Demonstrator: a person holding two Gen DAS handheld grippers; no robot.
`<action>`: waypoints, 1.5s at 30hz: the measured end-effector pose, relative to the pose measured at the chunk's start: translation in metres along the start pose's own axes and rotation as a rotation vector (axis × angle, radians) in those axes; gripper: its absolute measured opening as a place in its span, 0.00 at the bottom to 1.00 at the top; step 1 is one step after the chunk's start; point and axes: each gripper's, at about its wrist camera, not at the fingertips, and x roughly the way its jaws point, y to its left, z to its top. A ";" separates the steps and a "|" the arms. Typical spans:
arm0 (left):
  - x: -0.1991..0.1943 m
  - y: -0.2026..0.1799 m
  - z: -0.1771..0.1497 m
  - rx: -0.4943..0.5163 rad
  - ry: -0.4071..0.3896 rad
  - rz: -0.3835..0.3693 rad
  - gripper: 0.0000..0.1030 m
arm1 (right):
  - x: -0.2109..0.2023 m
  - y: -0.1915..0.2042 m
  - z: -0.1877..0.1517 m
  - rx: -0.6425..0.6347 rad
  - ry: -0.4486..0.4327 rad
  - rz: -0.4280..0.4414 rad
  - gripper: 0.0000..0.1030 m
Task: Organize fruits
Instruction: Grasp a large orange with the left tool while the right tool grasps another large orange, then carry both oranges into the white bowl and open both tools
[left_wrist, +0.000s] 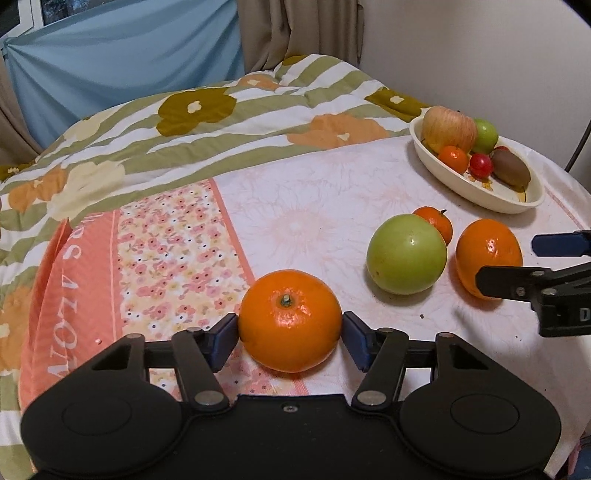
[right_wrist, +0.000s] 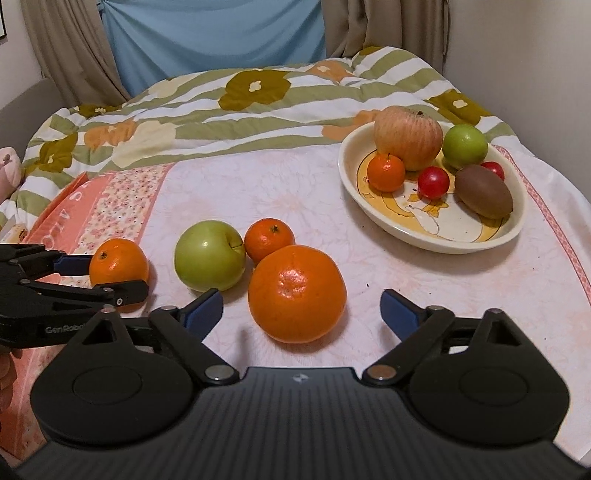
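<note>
On the pink floral cloth (left_wrist: 295, 206), left gripper (left_wrist: 290, 332) pads touch a round orange mandarin (left_wrist: 290, 319); right gripper (right_wrist: 301, 308) spread wide around a larger orange (right_wrist: 297, 293), cream oval dish (right_wrist: 436, 236) at 1 o'clock.

oranges: one (left_wrist: 290, 319) stem-up, pinched between blue pads; a bigger one (right_wrist: 297, 293) loose | green apple (right_wrist: 209, 260) touching small mandarin (right_wrist: 269, 240) | dish (right_wrist: 436, 240) (cream, painted) holding seven fruits

Left gripper (left_wrist: 290, 334) jaws closed tight on a load — right gripper (right_wrist: 301, 308) jaws spread wide, low.
</note>
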 end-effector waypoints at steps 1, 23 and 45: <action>0.000 0.000 0.000 0.000 0.000 0.000 0.63 | 0.002 0.000 0.001 0.000 0.003 0.000 1.00; -0.005 -0.002 -0.005 -0.005 -0.003 0.016 0.62 | 0.024 0.007 0.008 -0.040 0.055 0.003 0.76; -0.048 -0.026 0.008 -0.030 -0.081 0.047 0.62 | -0.018 -0.012 0.016 -0.049 -0.016 0.043 0.75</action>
